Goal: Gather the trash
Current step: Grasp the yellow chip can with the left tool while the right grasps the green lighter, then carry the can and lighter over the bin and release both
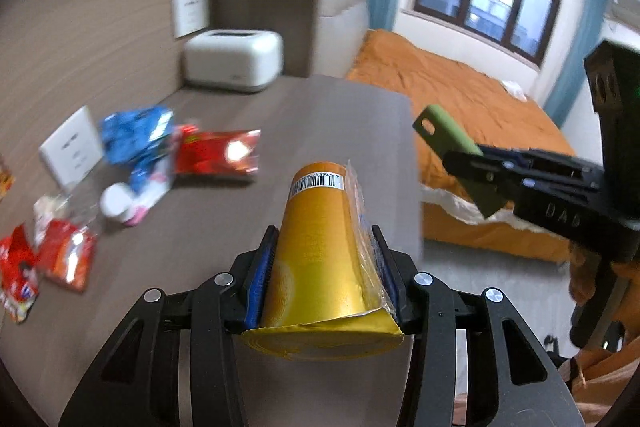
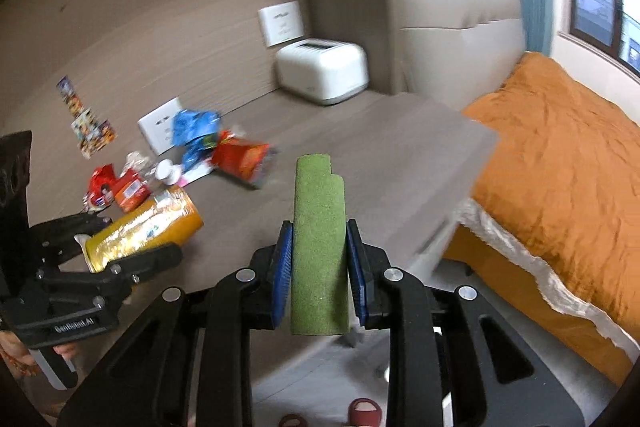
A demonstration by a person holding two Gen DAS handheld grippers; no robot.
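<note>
Left wrist view, far left, 9 o'clock: red snack wrappers point(image 1: 60, 259) lie on the grey-brown table point(image 1: 248, 211), with a white round lid point(image 1: 116, 203) just beside them. At 10 o'clock a blue crumpled wrapper point(image 1: 134, 133) touches a red foil packet point(image 1: 216, 151); a white wall socket plate point(image 1: 72, 149) sits against the panel behind them. At 11 o'clock a white lidded box point(image 1: 234, 59) stands in the table's back corner.

Centre, 6 o'clock: the left gripper point(image 1: 326, 267) is clamped on a yellow paper cup point(image 1: 320, 255), which lies along the fingers with its barcoded base pointing away and its crushed mouth toward the camera. Blue pads press both sides of the cup, and it is held above the table.

Right, 3 o'clock: the right gripper point(image 1: 486, 167) holds a green flat piece point(image 1: 450, 139) out over the table's edge, with an orange bedspread point(image 1: 480, 107) beyond.

Right wrist view, 9 o'clock: the left gripper and yellow paper cup point(image 2: 148, 227) appear side-on, with the wrapper pile behind. At 6 o'clock the right gripper point(image 2: 320, 267) is closed on the green flat piece point(image 2: 318, 239), held upright between blue pads, its notched top end pointing away. At 12 o'clock stands the white lidded box point(image 2: 322, 71). At 3 o'clock is the orange bedspread point(image 2: 560, 155). The view is blurred.
</note>
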